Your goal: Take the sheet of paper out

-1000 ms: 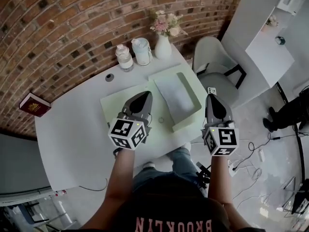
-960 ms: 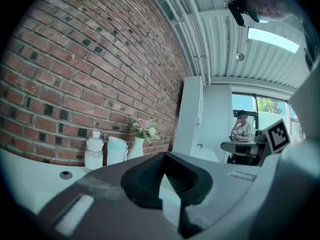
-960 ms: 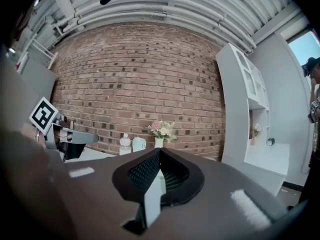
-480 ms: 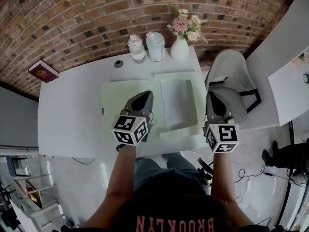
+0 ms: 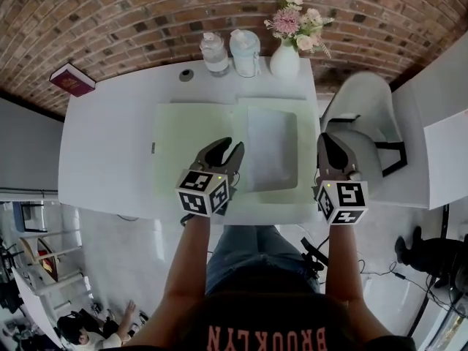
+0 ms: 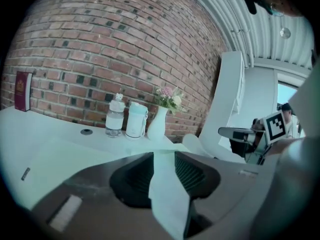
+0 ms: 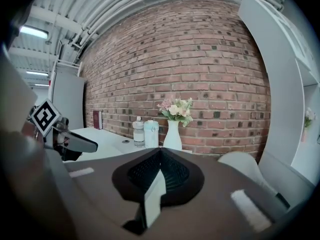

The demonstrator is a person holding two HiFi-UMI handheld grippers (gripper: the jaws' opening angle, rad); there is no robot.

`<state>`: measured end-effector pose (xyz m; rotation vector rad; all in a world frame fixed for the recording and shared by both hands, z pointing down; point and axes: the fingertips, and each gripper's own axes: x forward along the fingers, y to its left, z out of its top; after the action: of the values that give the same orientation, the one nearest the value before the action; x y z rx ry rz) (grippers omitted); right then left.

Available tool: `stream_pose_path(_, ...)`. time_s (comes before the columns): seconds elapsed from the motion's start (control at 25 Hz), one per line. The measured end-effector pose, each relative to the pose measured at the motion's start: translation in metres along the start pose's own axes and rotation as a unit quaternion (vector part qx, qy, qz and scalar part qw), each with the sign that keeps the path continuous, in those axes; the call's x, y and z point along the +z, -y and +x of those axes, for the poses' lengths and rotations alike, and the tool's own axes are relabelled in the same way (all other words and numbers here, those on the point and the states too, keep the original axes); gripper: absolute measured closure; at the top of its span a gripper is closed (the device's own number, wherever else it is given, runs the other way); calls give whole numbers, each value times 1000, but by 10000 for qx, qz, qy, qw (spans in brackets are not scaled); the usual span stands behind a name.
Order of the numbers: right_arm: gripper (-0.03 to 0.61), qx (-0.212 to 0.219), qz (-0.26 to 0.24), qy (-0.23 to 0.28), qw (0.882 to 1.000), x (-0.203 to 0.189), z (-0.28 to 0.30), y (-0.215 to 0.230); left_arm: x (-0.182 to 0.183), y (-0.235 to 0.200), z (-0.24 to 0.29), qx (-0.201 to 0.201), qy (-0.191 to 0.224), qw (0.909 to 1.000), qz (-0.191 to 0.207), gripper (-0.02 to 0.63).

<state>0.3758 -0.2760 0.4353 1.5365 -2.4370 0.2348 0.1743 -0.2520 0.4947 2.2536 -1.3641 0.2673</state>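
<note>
Barely begun. Had just spread the left tongs (image 5: 232, 145), empty, at nine o'clock of the sheet of paper (image 5: 272, 148); held the right tongs (image 5: 327, 139) pressed together at three o'clock. Had yet to grip the sheet, lying untouched in the green folder (image 5: 190, 134) on the desk (image 5: 110, 152).

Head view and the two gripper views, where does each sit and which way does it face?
Head view: on the person's head, facing steeply down at the table, sheet of paper, forearms, left claw, right claw.
Left gripper view: on the left claw, facing the brick wall along jaws just opened, nothing between them.
Right gripper view: on the right claw, facing the wall along closed jaws.
Shared: both gripper views show the vase and the other claw's marker cube.
</note>
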Motion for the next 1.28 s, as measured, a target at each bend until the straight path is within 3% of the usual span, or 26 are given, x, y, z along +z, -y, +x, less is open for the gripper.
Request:
stream_pose_path(0.36, 577, 93, 151, -323, 9993, -28, 11, 5, -51, -1, 35, -232, -1284, 9914, -134, 462)
stream_pose_path(0.72, 576, -2, 364, -504, 9981, -44, 25, 18, -99, -6, 62, -299, -2626, 9622, -659, 462)
stream_pose_path(1.0, 575, -34, 385, -553, 9977, -47, 37, 27, -118, -9, 76, 73, -3185, 9446, -786, 462)
stream_pose_path(1.28, 575, -93, 429, -563, 9974, -50, 39, 35, -123, -14, 80, 480, -3466, 9355, -496, 500)
